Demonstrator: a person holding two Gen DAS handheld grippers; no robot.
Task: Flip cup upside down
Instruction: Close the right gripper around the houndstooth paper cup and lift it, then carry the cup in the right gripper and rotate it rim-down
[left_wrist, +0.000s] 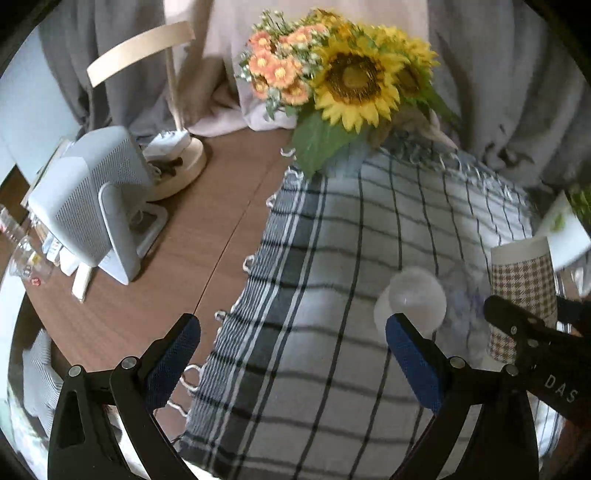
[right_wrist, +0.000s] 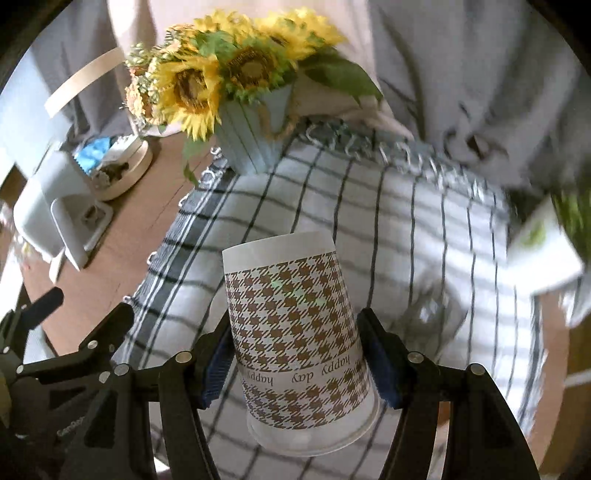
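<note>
A paper cup (right_wrist: 295, 332) with a brown houndstooth print and "happy day" lettering is held upside down, rim toward me and base pointing away, over the checked cloth (right_wrist: 424, 240). My right gripper (right_wrist: 295, 354) is shut on the cup's sides. In the left wrist view the same cup (left_wrist: 521, 291) shows at the right edge with a black right finger across it. My left gripper (left_wrist: 291, 354) is open and empty over the cloth (left_wrist: 332, 229). A clear plastic cup (left_wrist: 413, 299) lies on the cloth near the left gripper's right finger (left_wrist: 410, 350).
A pot of sunflowers (left_wrist: 351, 81) stands at the cloth's far edge. A white fan heater (left_wrist: 92, 199) and a lamp base (left_wrist: 177, 162) stand on the wooden table (left_wrist: 207, 229) at left. A white box (right_wrist: 543, 251) sits at right. Grey curtains hang behind.
</note>
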